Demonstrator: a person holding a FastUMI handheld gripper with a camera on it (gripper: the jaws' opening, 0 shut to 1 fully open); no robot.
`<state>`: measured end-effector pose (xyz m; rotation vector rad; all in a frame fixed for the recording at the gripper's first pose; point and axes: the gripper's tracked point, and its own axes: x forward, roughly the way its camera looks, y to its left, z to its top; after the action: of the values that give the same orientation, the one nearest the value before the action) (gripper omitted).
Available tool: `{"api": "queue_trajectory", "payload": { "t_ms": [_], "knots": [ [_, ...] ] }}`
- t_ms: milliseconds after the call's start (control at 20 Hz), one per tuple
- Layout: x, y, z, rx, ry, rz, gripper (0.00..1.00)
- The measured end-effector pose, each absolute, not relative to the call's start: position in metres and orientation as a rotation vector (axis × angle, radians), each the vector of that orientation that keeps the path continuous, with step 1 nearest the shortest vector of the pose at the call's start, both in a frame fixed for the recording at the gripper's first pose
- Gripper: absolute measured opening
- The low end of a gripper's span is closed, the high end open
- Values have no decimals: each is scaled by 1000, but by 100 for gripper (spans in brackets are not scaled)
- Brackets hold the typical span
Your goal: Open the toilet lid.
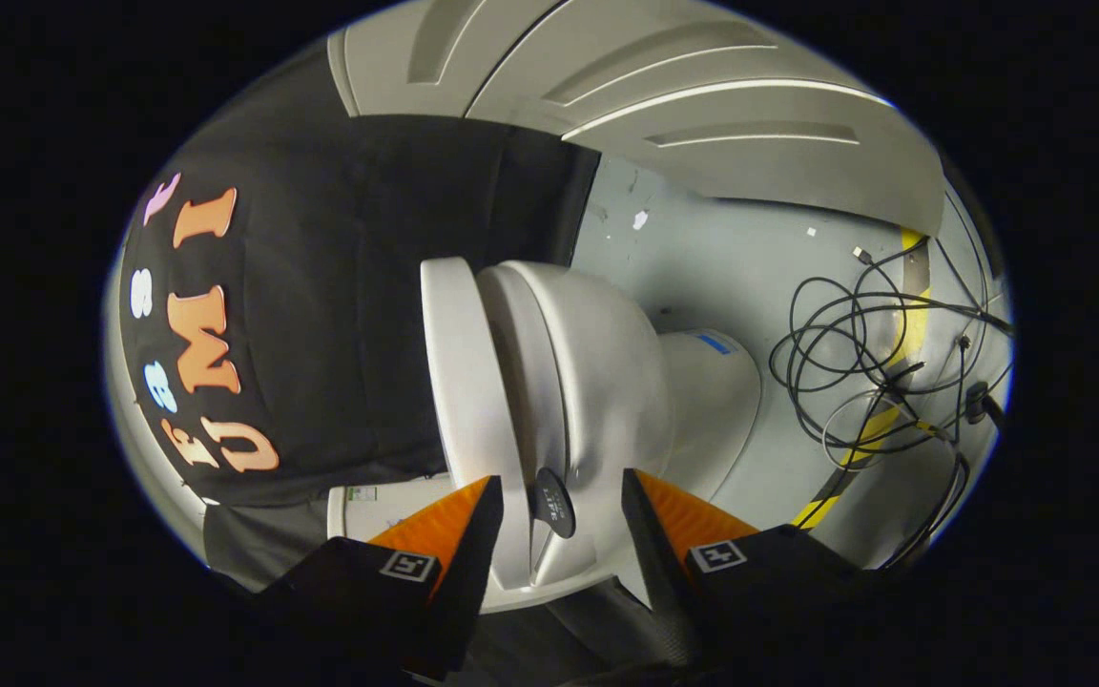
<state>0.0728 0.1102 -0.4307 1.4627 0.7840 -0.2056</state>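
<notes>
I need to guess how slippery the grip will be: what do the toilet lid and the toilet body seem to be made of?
The toilet lid, whose edge lies between the open tongs, looks like smooth moulded white plastic: thin, even, softly shiny. The toilet body looks like glazed white ceramic, thick and rounded with a gloss, though plastic cannot be ruled out. The small round pad at the lid's edge looks like dark rubber or plastic.

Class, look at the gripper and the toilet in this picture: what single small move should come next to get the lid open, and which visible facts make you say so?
Probably close the fingers. The gripper is open, its fingers on either side of the toilet lid edge, where a small dark round tab sits between them. The lid stands only slightly apart from the seat, so a firm grip seems needed before swinging it away.
</notes>
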Motion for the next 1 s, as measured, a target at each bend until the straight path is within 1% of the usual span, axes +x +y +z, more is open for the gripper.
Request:
{"api": "queue_trajectory", "payload": {
  "t_ms": [100,250,300,400,500,550,600,650,700,800,1000],
  "knots": [
    [74,110,-431,1441,800,-195,78],
    [78,115,-428,1423,801,-178,60],
    [81,115,-428,1419,795,-177,60],
    [88,116,-436,1388,789,-196,32],
    [92,113,-438,1388,763,-228,22],
    [96,105,-436,1419,730,-240,21],
    [95,111,-427,1460,704,-222,19],
    [97,116,-425,1477,704,-201,12],
    [91,116,-423,1461,706,-192,9],
    [92,117,-428,1402,722,-190,9],
    [97,116,-423,1435,719,-192,8]
  ]
}}
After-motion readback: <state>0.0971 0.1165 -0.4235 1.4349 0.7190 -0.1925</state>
